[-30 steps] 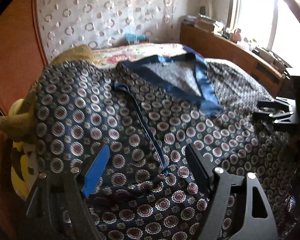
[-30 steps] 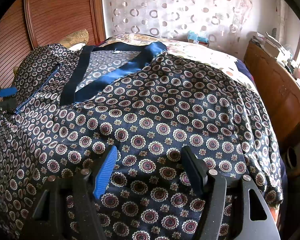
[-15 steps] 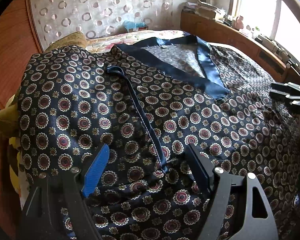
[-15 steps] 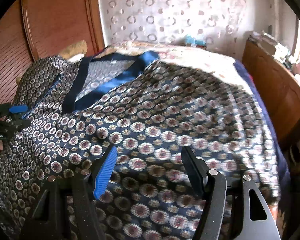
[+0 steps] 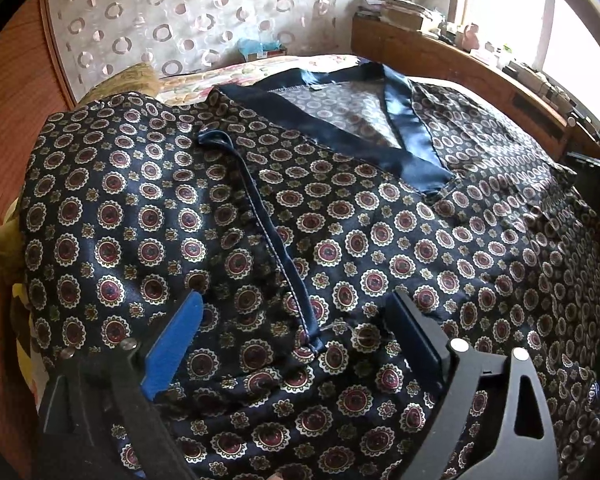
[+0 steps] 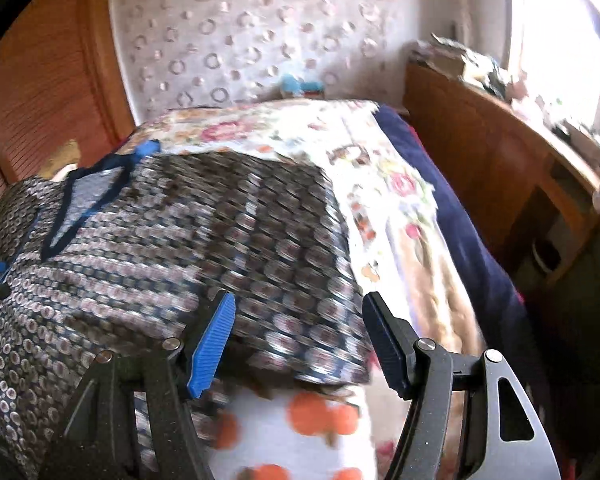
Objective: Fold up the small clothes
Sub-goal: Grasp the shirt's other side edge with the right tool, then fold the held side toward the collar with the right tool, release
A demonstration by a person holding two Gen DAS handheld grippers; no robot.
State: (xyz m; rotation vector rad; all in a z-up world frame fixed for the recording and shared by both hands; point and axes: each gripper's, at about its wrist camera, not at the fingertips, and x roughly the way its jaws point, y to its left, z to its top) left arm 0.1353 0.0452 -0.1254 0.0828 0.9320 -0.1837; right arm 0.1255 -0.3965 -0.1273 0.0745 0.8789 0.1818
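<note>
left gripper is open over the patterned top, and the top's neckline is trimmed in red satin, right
Not quite. The left gripper is open over the patterned top, but the neckline trim is dark blue satin, not red. The left wrist view shows it clearly as a V-shaped band; red appears only in the centres of the printed medallions.

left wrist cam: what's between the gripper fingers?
Patterned shirt fabric, with its dark blue seam running up between the open left gripper fingers. Nothing is clamped. Shown in the left wrist view.
</note>
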